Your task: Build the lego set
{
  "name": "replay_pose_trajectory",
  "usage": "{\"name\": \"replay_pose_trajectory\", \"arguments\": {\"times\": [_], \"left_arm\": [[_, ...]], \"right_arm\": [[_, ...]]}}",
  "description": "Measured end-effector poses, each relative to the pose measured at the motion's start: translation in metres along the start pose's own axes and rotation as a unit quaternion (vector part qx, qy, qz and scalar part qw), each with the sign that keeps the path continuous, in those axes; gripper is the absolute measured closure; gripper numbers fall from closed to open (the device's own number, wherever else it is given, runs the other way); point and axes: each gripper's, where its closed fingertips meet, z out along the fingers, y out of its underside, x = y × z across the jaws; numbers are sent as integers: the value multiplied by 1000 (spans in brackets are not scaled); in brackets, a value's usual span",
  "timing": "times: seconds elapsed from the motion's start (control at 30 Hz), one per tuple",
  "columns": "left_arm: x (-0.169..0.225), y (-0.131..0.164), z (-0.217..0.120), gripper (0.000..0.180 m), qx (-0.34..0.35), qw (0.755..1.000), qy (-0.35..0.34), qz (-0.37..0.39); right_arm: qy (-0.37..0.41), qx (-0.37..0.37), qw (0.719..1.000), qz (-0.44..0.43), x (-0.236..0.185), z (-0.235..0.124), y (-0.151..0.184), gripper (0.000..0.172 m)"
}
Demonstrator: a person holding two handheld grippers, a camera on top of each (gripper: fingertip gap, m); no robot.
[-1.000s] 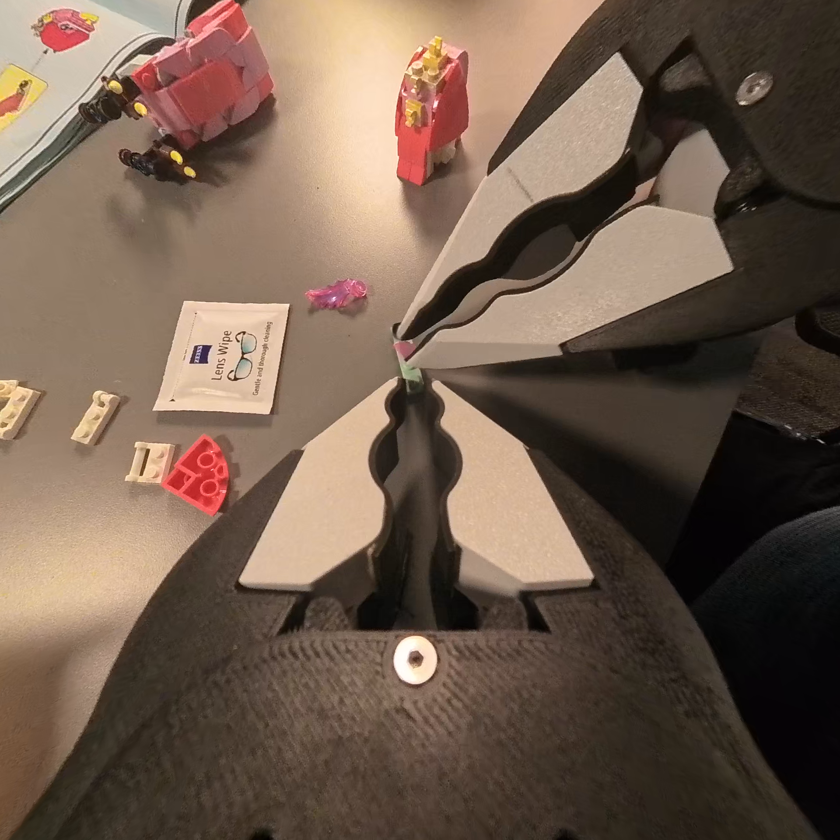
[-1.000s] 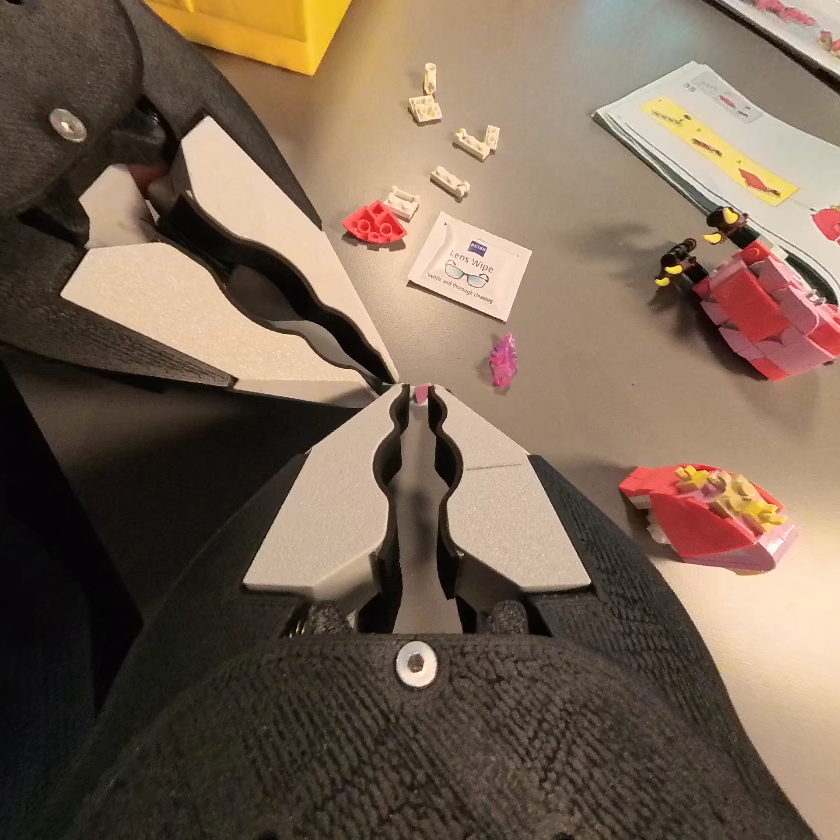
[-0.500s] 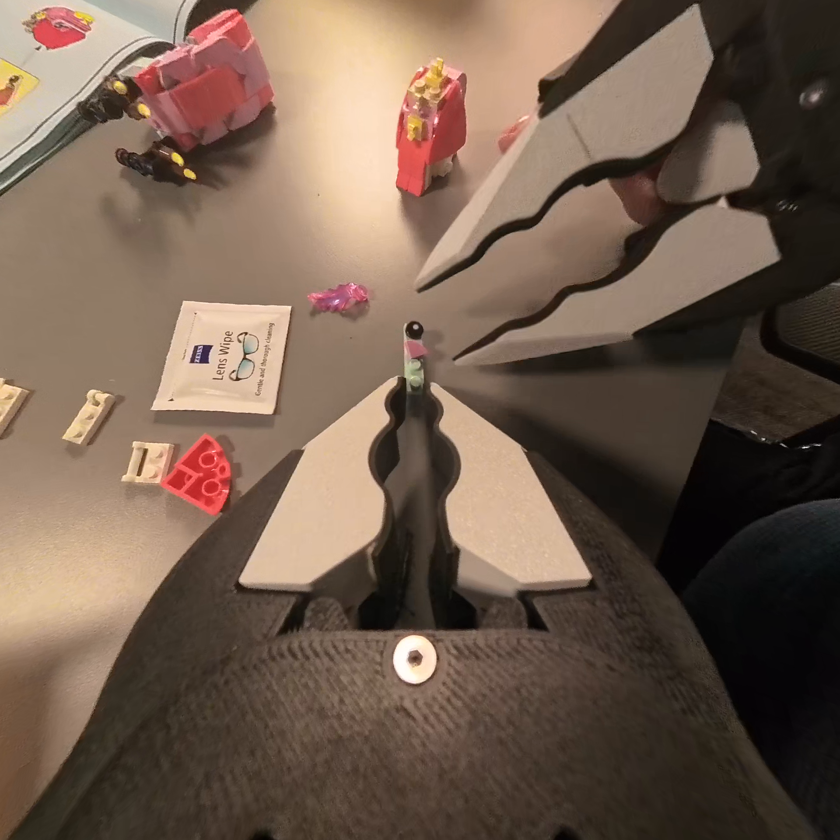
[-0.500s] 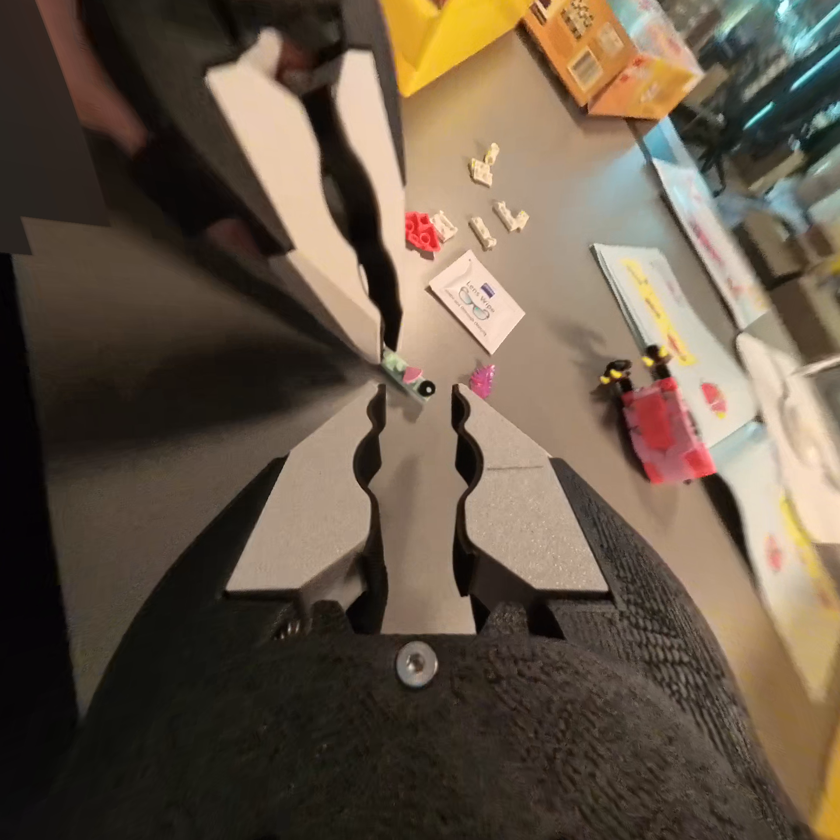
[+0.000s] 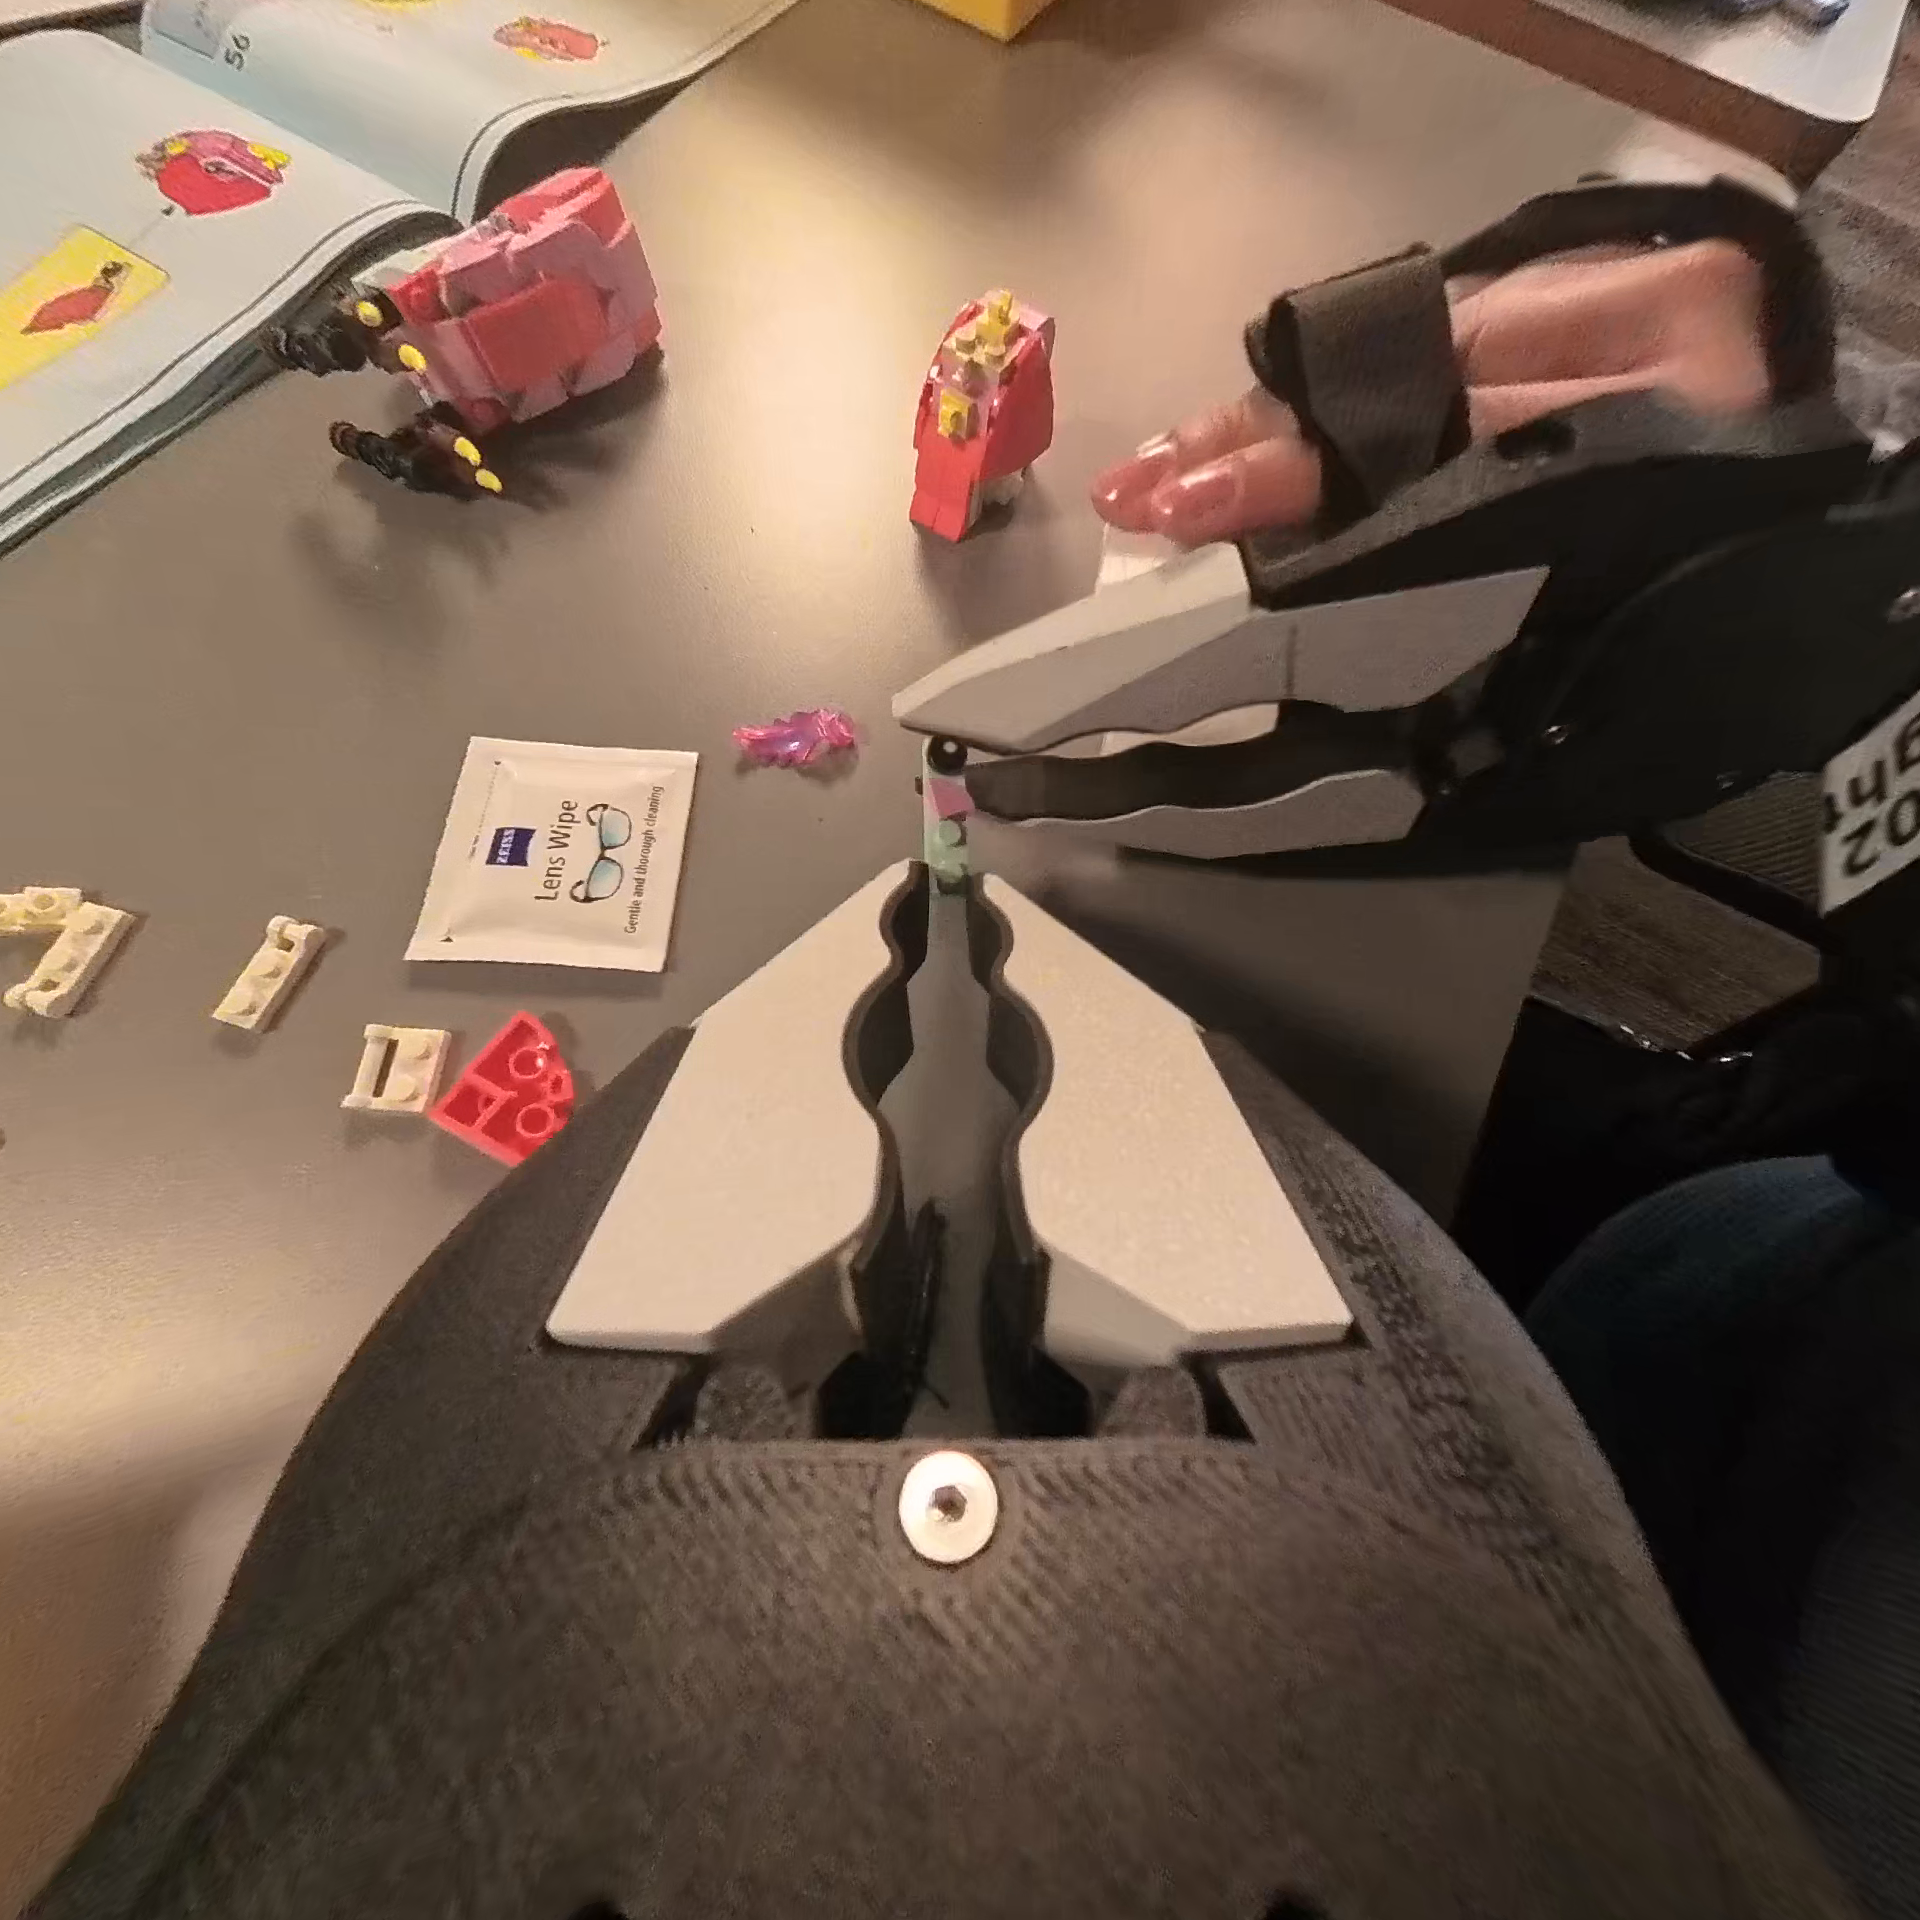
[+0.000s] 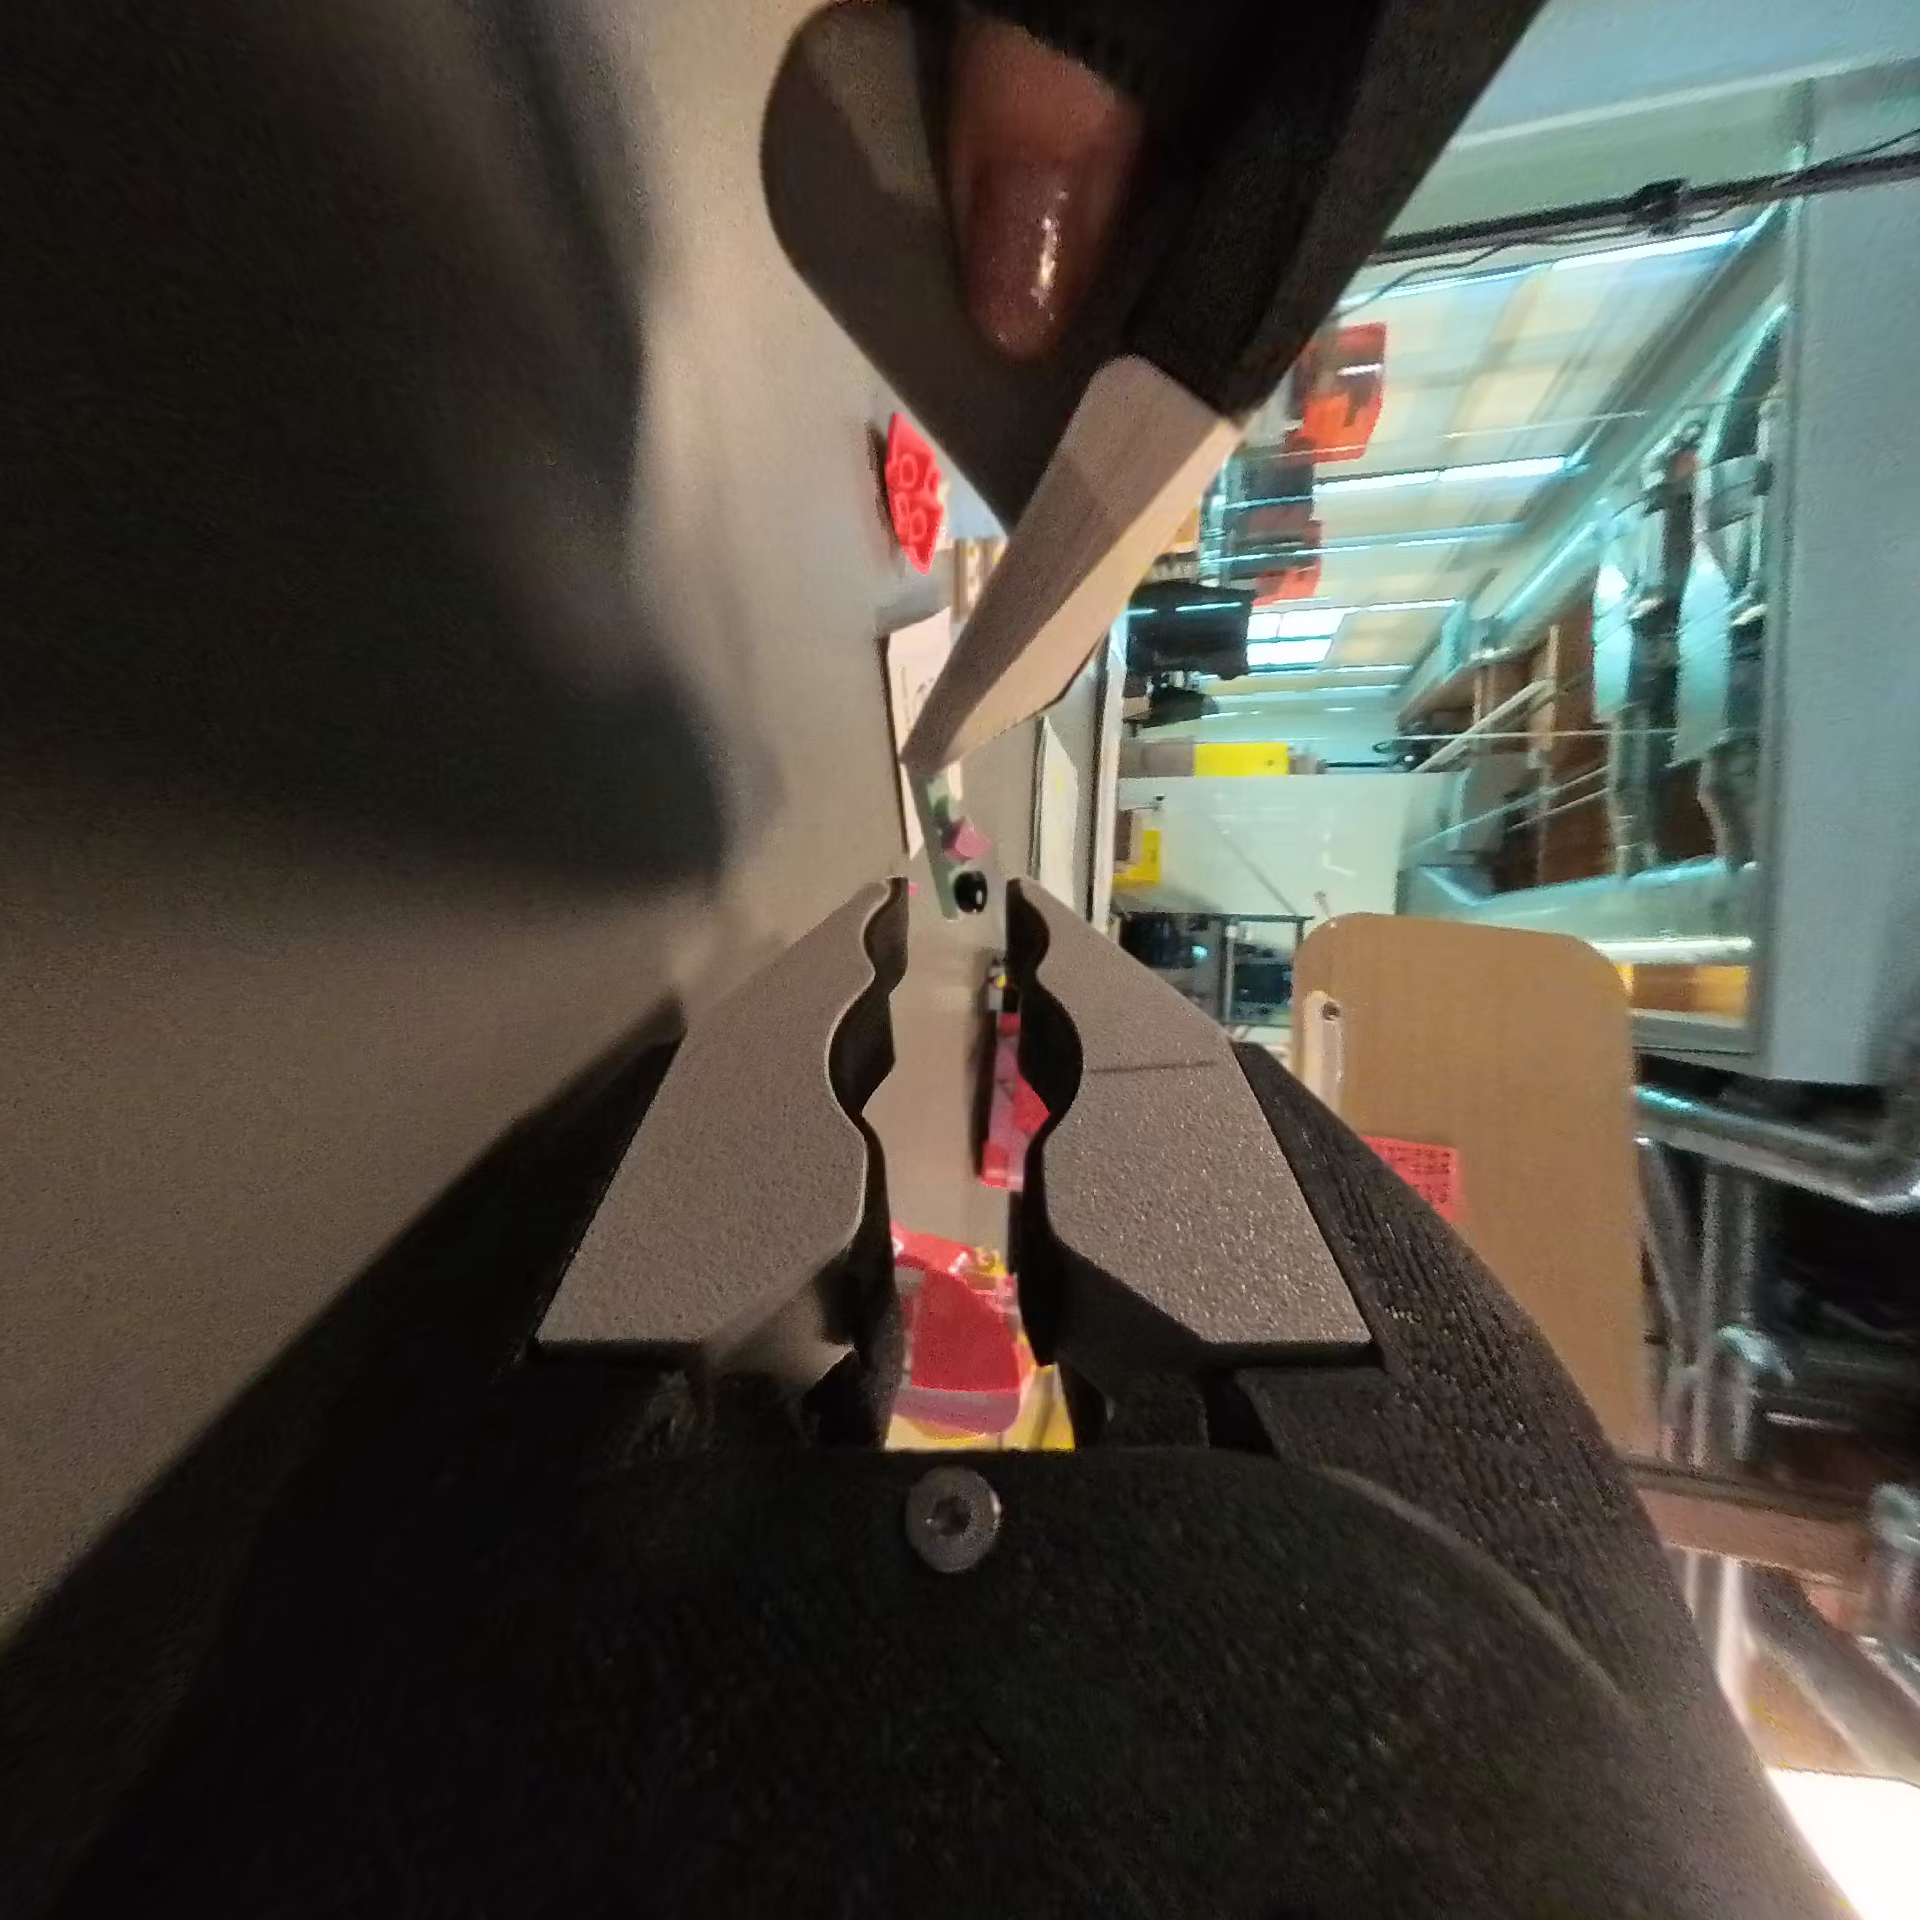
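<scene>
I am gripping a mint brick strip [image 5: 948, 871] in my left gripper [image 5: 943, 896], my right gripper [image 6: 954, 894] parted around its black-studded end

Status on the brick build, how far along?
Built: two red-and-pink brick models stand on the table by the open booklet. In hand: the left gripper pinches a thin pale-green strip with a pink piece and a black knob; the right gripper sits open around the knob end. Left: cream pieces, a red wedge, a clear pink piece lie loose.
</scene>
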Motion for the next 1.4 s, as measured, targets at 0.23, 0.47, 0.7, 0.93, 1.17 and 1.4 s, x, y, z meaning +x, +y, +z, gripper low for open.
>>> {"name": "replay_pose_trajectory", "arguments": {"times": [0.23,0.47,0.7,0.93,1.17,1.4], "left_arm": [[-3,-5,-5,175,5,1000,0,-5],[-3,-7,-6,175,8,1000,0,-5],[-2,-6,-5,174,7,1000,3,-7],[0,-1,0,174,0,1000,5,-6],[3,1,3,158,6,998,2,58],[3,2,3,162,24,926,-101,362]], "right_arm": [[43,18,998,-46,8,-3,-9,146],[73,7,992,-105,10,1,-12,152],[76,-13,991,-110,11,3,-8,164],[48,-18,993,-104,5,3,-7,166],[-6,-13,998,-60,-3,5,-4,166],[-44,2,999,20,-4,4,-5,165]]}}
